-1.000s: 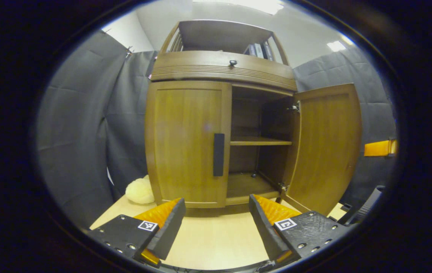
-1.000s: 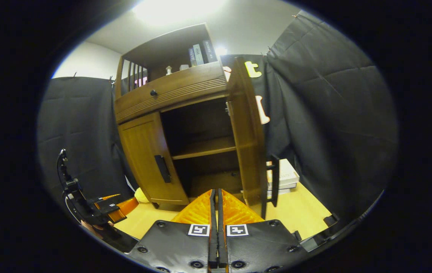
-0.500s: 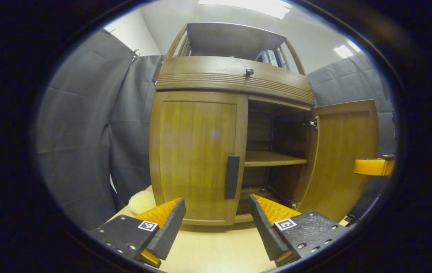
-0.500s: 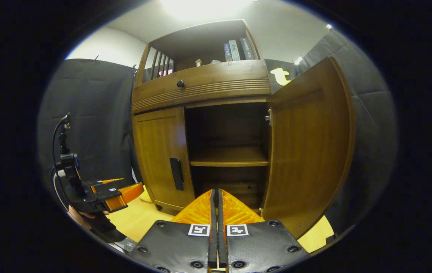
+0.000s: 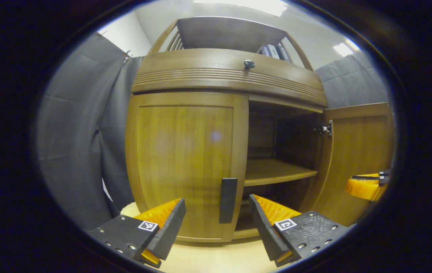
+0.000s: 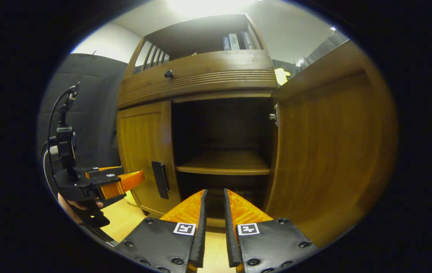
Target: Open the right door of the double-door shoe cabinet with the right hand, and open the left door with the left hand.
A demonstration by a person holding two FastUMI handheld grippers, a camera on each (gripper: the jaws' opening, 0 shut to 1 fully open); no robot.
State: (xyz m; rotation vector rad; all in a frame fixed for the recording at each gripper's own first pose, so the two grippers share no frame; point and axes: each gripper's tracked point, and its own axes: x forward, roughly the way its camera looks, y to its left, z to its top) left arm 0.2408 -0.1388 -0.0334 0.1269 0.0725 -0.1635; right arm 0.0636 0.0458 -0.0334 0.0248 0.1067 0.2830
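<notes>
Closer than a moment before, the left gripper [image 5: 216,223] hung spread before the shut left door's handle [image 5: 227,200], right door [image 5: 356,151] swung wide. From the right gripper view, the right gripper [image 6: 213,223], fingers newly parted slightly, faced the bare shelf [image 6: 225,165]; books [image 6: 235,41] stood above.

Right door [image 6: 326,151] swung open, left door [image 6: 144,151] closed; right claw [image 6: 214,212] slightly parted.

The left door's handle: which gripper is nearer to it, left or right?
Left. The left gripper is open just before the left door's handle, straddling it. The right gripper faces the open compartment, beside the right door.
</notes>
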